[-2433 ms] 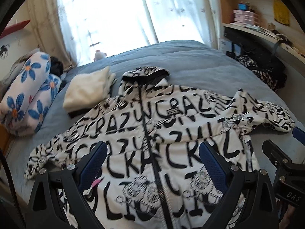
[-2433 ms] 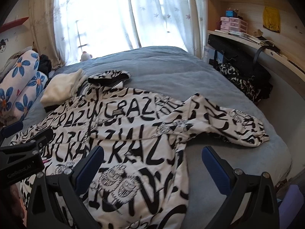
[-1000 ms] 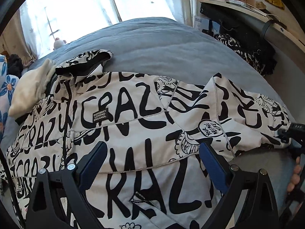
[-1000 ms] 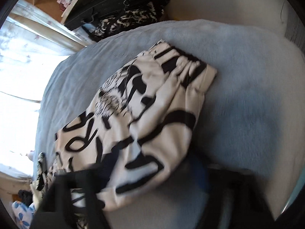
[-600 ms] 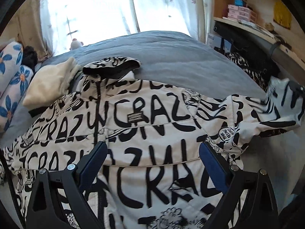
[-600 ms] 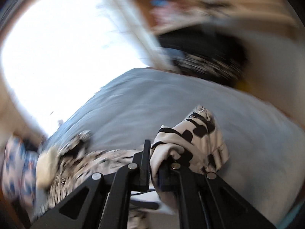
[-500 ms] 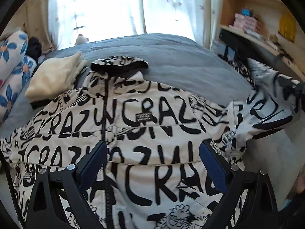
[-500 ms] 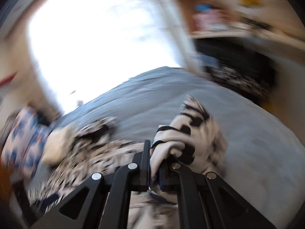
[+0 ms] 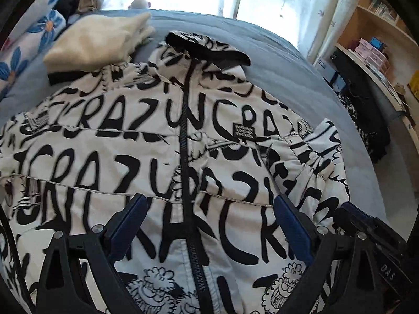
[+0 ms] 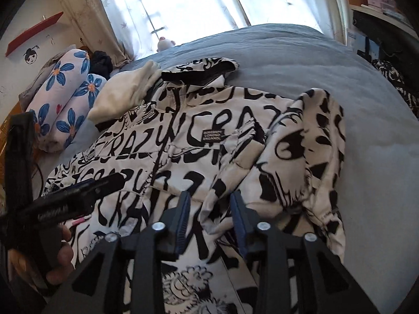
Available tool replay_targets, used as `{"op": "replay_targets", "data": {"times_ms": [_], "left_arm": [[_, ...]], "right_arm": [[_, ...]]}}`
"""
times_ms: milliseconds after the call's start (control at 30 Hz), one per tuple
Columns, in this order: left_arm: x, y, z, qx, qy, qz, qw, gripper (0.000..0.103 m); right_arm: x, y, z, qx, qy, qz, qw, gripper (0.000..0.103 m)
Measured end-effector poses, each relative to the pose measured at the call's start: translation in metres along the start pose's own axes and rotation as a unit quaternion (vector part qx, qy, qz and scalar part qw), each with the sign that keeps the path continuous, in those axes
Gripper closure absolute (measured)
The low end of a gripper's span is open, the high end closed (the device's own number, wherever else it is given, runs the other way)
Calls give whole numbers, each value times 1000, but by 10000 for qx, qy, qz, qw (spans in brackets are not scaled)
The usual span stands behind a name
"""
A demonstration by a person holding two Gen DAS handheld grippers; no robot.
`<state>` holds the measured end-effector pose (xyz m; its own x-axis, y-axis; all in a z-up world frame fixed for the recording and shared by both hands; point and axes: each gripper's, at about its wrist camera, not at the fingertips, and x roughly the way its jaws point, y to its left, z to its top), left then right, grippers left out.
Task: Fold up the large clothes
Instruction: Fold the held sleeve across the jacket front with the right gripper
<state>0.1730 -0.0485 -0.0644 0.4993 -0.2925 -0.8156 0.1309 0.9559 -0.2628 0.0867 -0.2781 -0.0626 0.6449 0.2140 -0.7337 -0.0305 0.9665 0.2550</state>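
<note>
1 wide bed (image 9: 301, 60) with a grey-blue cover filled most of both views, and on it lay the large white jacket (image 9: 146, 141) printed with heavy black lettering, front up, its black zipper (image 9: 186, 120) running down the middle and its black-lined hood (image 9: 207, 49) at the far end toward the window (image 10: 183, 2). The jacket's sleeve (image 10: 309, 157) on the right side lay folded inward over the chest, its cuff end reaching down toward the near hem, bunched in loose folds. A cream folded garment (image 9: 97, 41) rested just beside the hood, overlapping the jacket's far left shoulder. 2 flower-print pillows (image 10: 62, 99) were stacked at the left edge of the bed, with a dark bundle behind them. Wooden shelves (image 9: 377, 41) with small boxes stood at the right, a dark patterned heap below them.

The left gripper (image 9: 209, 225) hung over the lower front of the jacket, its blue-padded fingers (image 9: 128, 225) spread wide with nothing between them; in the right wrist view it showed at the left, held by a hand (image 10: 56, 259). The right gripper (image 10: 210, 222) hovered over the folded sleeve near the zipper, its jaws opening, the gap still narrow; sleeve cloth lay beneath and between the fingers, but the pads were not pressing on it. A small black label (image 10: 212, 135) sat on the chest just left of the folded sleeve.
</note>
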Motion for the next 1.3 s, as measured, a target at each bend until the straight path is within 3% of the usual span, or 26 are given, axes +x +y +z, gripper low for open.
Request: {"op": "replay_targets", "data": {"times_ms": [200, 367, 500, 767, 800, 833, 867, 933, 1067, 1167, 1233, 1300], "left_arm": [[13, -44, -4, 609, 89, -268, 9977, 7], [28, -97, -7, 1271, 230, -404, 9908, 7], [52, -122, -6, 1431, 349, -215, 9889, 7], [101, -138, -1, 1697, 679, 304, 9827, 9], [104, -138, 0, 1774, 687, 346, 9811, 37], [106, -140, 1, 1880, 759, 298, 9788, 83], [108, -140, 5, 1902, 852, 277, 9776, 97], [97, -135, 18, 1813, 653, 310, 9808, 97], [44, -113, 56, 1775, -540, 546, 9811, 97], [19, -65, 78, 1199, -942, 641, 9862, 90], [22, -23, 80, 649, -888, 874, 9901, 52], [35, 18, 69, 211, -566, 984, 9933, 34]], "right_arm": [[-16, -28, -17, 582, -168, -91, 9981, 62], [-29, -54, -36, 1164, -215, -90, 9929, 62], [-34, -60, -41, 1219, -254, -123, 9921, 62], [-28, -60, -48, 1207, -180, -131, 9924, 62], [-26, -60, -49, 1205, -151, -133, 9925, 62], [-25, -59, -51, 1204, -129, -145, 9925, 62], [-24, -59, -52, 1197, -100, -165, 9926, 62], [-23, -58, -53, 1180, -85, -183, 9928, 62], [-26, -55, -51, 1100, -145, -249, 9935, 62], [-24, -53, -49, 1036, -173, -339, 9939, 62], [-21, -52, -47, 1032, -145, -405, 9937, 62], [-15, -51, -46, 1008, -92, -475, 9937, 62]]}}
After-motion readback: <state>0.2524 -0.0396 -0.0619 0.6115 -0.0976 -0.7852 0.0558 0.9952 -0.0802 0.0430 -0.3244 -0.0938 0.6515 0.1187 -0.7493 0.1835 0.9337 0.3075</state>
